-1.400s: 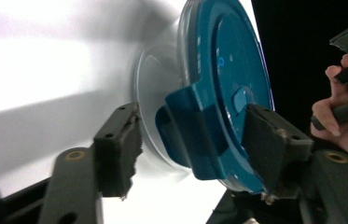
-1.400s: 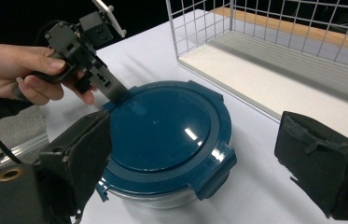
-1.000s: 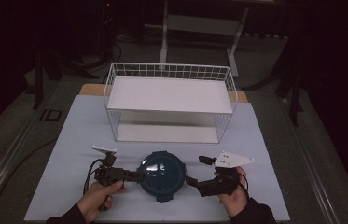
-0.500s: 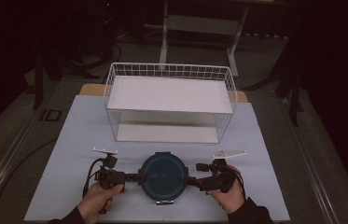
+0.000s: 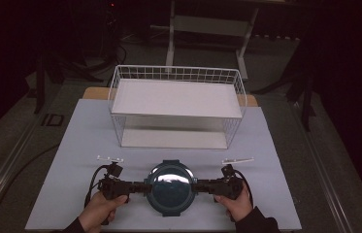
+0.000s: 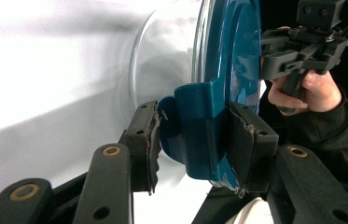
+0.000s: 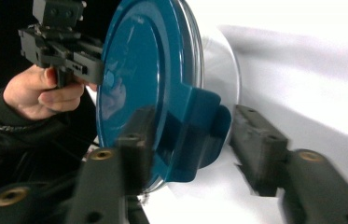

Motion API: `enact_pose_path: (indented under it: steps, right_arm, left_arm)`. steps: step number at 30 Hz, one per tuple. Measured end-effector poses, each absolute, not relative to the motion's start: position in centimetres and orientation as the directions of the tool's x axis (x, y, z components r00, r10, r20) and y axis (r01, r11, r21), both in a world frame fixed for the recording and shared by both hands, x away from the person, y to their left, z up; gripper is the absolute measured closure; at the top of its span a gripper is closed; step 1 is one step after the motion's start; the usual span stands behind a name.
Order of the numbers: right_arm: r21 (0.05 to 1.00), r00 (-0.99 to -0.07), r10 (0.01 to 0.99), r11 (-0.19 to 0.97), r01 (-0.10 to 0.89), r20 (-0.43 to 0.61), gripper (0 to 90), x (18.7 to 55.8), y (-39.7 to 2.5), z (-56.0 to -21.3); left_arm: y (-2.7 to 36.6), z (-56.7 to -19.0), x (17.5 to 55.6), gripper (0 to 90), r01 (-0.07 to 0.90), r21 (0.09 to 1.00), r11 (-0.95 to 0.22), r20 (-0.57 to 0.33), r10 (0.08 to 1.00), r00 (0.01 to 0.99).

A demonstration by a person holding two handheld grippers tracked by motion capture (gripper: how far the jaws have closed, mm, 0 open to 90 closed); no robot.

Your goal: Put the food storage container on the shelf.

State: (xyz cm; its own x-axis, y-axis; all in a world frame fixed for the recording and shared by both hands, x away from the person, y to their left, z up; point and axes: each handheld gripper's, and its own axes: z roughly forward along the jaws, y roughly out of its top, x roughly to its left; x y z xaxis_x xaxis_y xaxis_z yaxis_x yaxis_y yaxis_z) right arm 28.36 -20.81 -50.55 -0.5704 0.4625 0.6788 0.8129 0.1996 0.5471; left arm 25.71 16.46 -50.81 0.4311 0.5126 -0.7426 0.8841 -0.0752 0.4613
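Clearly rigid and probably heavy, the glass bowl with its teal lid (image 5: 170, 187) sits at the counter's (image 5: 72, 145) near edge (glass is slippery, so the lid tabs are the sensible hold). Left hand-held gripper (image 6: 195, 140) clamps one tab; right hand-held gripper (image 7: 188, 135) brackets the other tab, not clamped. The wire basket (image 5: 176, 109) stands beyond, well apart.

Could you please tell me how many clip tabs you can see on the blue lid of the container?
2. One tab sits on the lid's left side between the left claw pads; the other tab sits on its right side between the right claw pads. More may be hidden.
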Motion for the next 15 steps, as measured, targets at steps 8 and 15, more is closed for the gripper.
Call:
enact_pose_path:
  steps: [8,15]
  right_arm:
    - [0.509,-0.533,0.433,0.18,0.842,0.727,53.8,28.3,-20.86,-51.36]
    - [0.51,-0.523,0.445,0.16,0.845,0.727,54.9,27.78,-20.52,-51.05]
  left_arm:
    - [16.29,-50.71,25.51,57.1,0.874,0.481,-0.073,-0.735,0.511,0.447]
    - [16.36,-50.75,25.1,56.7,0.871,0.486,-0.067,-0.725,0.526,0.445]
